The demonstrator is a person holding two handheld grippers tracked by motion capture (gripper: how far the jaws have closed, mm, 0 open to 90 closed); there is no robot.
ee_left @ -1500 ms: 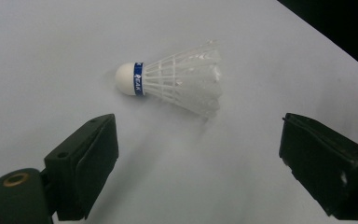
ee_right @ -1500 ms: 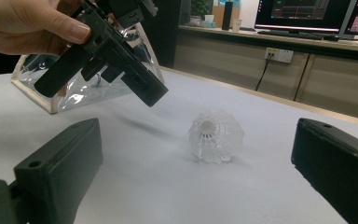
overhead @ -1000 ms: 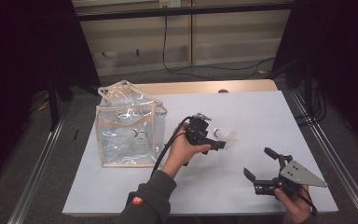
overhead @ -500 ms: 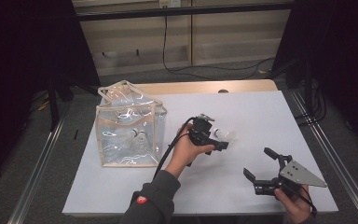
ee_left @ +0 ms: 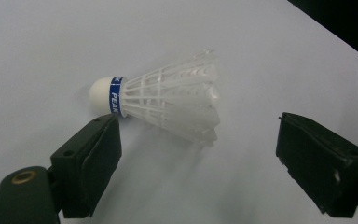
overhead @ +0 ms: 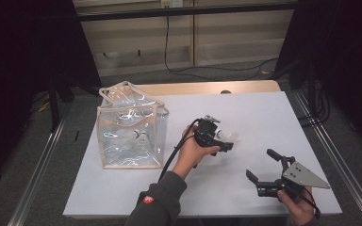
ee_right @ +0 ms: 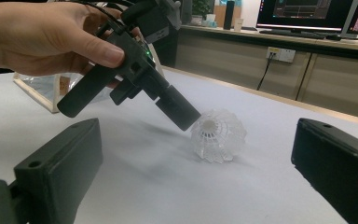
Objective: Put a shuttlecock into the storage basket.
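Observation:
A white plastic shuttlecock (overhead: 228, 136) (ee_left: 168, 105) (ee_right: 216, 135) with a blue band by its cork lies on its side on the white table (overhead: 264, 113). My left gripper (overhead: 223, 144) (ee_left: 198, 122) points down at it, open. Its jaws have just been closing a little. The shuttlecock lies at their tips, and the pads are not pressing on it. My right gripper (overhead: 262, 165) (ee_right: 198, 128) rests open near the front right of the table with nothing between its jaws, facing the shuttlecock and the left gripper (ee_right: 177, 112).
A clear plastic bag (overhead: 129, 132) (ee_right: 42, 88) with pale trim stands upright at the left of the table, with shuttlecocks (overhead: 139, 138) inside. A wooden strip edges the table's far side. Metal rails run along both sides.
The left gripper has edged slightly toward the shuttlecock and its jaws stand a little narrower. The right gripper has not moved.

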